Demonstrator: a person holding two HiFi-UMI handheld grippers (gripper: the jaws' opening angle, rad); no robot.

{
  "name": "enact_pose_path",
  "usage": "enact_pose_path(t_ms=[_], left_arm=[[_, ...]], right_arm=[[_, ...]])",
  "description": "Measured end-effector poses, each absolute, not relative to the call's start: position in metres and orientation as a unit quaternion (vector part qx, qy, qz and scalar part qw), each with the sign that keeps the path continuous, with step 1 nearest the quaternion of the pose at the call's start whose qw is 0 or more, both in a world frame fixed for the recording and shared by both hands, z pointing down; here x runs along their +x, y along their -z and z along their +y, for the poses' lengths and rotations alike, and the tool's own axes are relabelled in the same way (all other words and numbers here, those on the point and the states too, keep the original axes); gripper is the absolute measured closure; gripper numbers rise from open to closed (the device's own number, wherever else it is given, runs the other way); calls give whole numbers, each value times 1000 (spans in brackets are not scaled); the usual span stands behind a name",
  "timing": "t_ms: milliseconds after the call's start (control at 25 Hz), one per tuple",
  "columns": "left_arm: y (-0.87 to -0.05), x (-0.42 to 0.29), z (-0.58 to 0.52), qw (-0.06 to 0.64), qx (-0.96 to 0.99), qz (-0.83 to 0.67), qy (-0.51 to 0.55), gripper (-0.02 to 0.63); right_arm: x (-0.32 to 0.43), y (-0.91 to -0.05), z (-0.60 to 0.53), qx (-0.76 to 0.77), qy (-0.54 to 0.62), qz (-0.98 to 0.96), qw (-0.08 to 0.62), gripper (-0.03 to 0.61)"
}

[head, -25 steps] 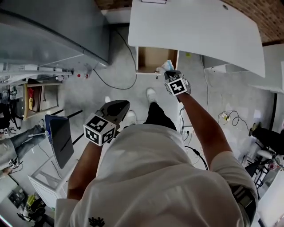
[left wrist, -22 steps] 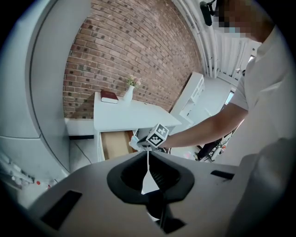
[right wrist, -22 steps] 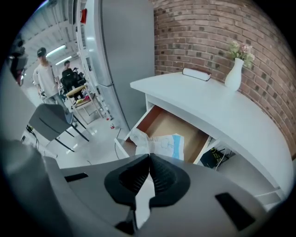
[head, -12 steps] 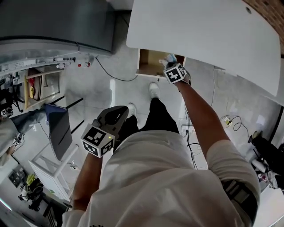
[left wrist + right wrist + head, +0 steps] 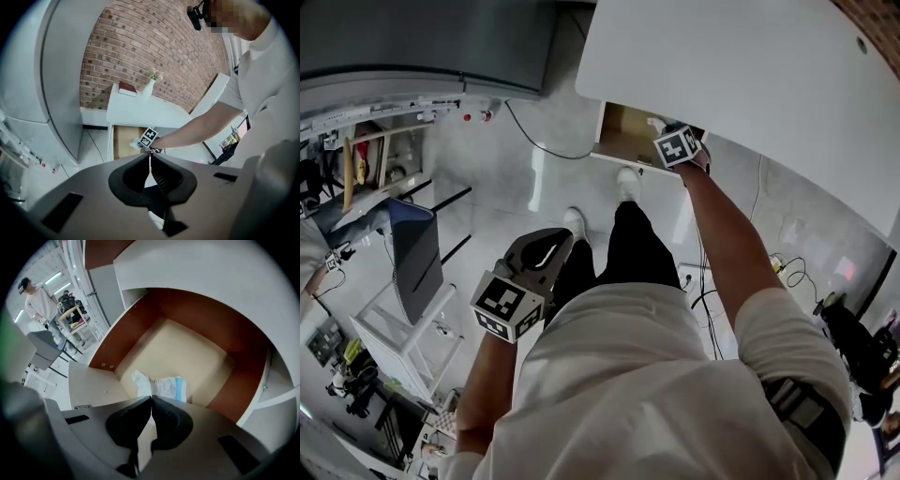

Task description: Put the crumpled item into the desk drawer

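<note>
White-and-blue crumpled paper [image 5: 161, 386] is hanging pinched in your right gripper [image 5: 151, 399], its jaws closing tight on it, over the pale floor of the open drawer [image 5: 187, 350]. Only the right gripper view is showing this; the head view is giving just a white scrap at the counter [image 5: 750, 66] edge. Your left gripper [image 5: 150, 155] is hanging by your hip, jaws together, empty. Compared with a second ago, you are reaching further over the drawer.
</note>
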State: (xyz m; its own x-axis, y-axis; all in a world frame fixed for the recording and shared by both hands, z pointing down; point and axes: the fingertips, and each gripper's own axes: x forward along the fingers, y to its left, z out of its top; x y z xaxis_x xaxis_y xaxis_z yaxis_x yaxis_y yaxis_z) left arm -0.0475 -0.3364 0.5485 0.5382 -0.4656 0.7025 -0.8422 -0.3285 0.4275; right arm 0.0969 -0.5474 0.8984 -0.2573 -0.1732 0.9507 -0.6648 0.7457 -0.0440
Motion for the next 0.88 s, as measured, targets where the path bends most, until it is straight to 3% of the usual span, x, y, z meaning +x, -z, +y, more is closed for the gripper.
enact_pose_path(t_ms=[320, 520, 880], left_arm=[[-561, -58, -330, 411, 763, -442, -231, 583], [-565, -67, -321, 415, 758, -446, -233, 583], [-548, -72, -308, 402, 776, -433, -221, 583]], right_arm=[[88, -929, -549, 248, -219, -748, 575, 544], [80, -933, -544, 237, -221, -750, 577, 504], [73, -895, -523, 237, -214, -763, 563, 498]])
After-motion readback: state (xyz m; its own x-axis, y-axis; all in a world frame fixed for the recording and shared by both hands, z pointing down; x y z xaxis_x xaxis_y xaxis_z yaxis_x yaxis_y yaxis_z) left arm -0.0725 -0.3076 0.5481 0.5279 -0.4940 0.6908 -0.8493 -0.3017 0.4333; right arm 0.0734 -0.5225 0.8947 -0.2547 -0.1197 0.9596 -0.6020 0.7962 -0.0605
